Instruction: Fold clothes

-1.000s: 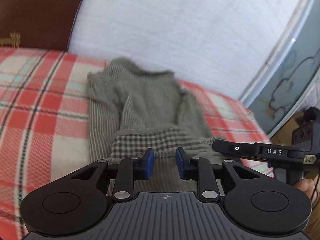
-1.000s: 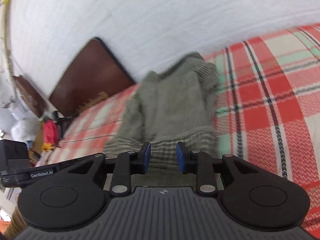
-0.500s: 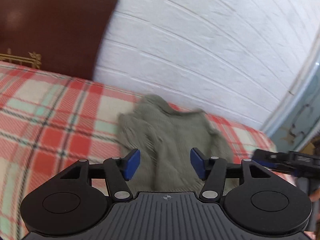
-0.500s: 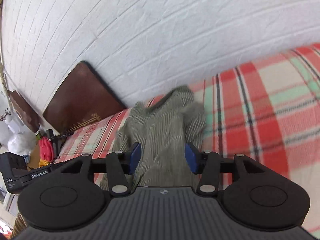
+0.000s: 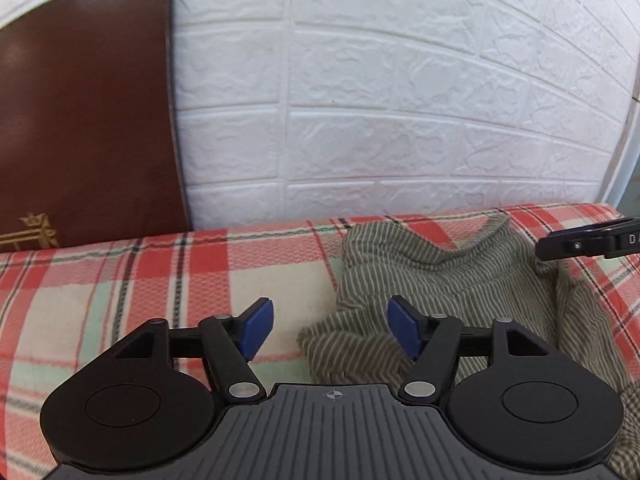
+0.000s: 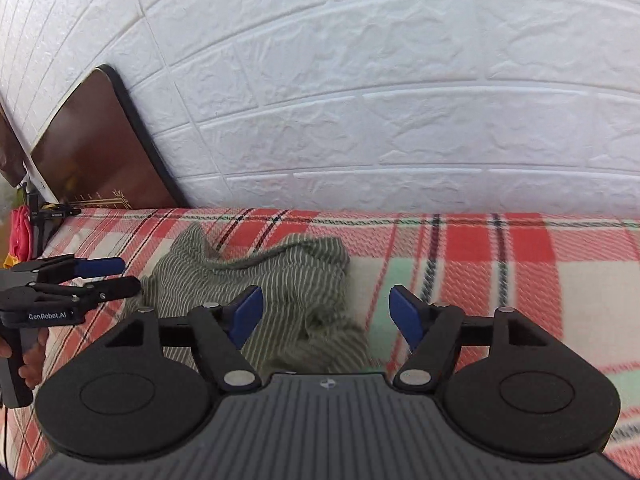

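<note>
A grey-green striped garment lies folded and rumpled on the red plaid blanket; in the right wrist view the garment sits centre-left. My left gripper is open above the garment's left edge, nothing between its blue pads. My right gripper is open too, over the garment's right edge. The right gripper's tip shows at the far right of the left view. In the right wrist view the left gripper appears at left, held by a hand.
A white brick-pattern wall rises right behind the bed. A brown padded headboard stands at the left. Red and yellow items sit beyond the bed's left end. Bare blanket stretches to the right.
Both grippers opened and let go of the garment, which dropped onto the blanket. Both then pulled back and tilted upward, bringing more wall into view.
</note>
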A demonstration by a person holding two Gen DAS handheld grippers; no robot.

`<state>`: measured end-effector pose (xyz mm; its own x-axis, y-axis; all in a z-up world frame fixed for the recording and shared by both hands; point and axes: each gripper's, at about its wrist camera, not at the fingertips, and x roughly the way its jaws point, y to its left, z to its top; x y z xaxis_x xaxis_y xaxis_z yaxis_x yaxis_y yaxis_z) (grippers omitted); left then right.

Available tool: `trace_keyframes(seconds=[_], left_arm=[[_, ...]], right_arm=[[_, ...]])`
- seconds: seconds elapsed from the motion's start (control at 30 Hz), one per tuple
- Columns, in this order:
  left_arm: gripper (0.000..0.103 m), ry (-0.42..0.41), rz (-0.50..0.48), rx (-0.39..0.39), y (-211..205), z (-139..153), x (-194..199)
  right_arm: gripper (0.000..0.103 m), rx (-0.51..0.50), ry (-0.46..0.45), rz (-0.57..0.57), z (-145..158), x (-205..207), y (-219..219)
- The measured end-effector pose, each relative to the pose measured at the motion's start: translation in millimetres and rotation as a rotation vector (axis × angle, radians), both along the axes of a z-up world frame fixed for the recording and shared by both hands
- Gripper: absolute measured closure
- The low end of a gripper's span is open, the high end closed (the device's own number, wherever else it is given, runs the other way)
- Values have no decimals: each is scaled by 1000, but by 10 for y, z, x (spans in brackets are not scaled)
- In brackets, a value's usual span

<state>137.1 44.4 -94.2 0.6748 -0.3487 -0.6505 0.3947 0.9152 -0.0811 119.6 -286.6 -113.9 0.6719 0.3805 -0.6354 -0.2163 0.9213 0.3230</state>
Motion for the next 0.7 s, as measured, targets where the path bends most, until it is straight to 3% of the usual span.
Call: trace_keyframes(seconds=[0.17,0.23,0.37,0.53,0.57,0.6,0.63,0.67,0.7], left_arm=[[20,104,-55,-34,-84,-218,242],[14,81,-63,-19,-162,-253,230],[0,35,-78,12,-319,-323,207],[1,-13,-96,33,-435,-322,147],[5,-10,-100,20,-424,-278,134],[16,-7,-105,7,-413,-233,121],[26,-4,-109,-5,-402,-188,108],[48,-2,-113,-18,-391,-144,95],[68,1,-117,-31,-380,-99,82]], right_arm=[[24,99,51,52,-193,224,45],[15,95,29,89,-210,221,77],[9,31,-13,142,-214,171,192],[3,1,-52,152,-254,151,269],[3,0,-55,150,-258,157,276],[6,-1,-45,148,-245,178,277],[19,2,-34,147,-231,200,276],[30,17,-19,147,-216,229,264],[50,35,0,146,-203,258,248]])
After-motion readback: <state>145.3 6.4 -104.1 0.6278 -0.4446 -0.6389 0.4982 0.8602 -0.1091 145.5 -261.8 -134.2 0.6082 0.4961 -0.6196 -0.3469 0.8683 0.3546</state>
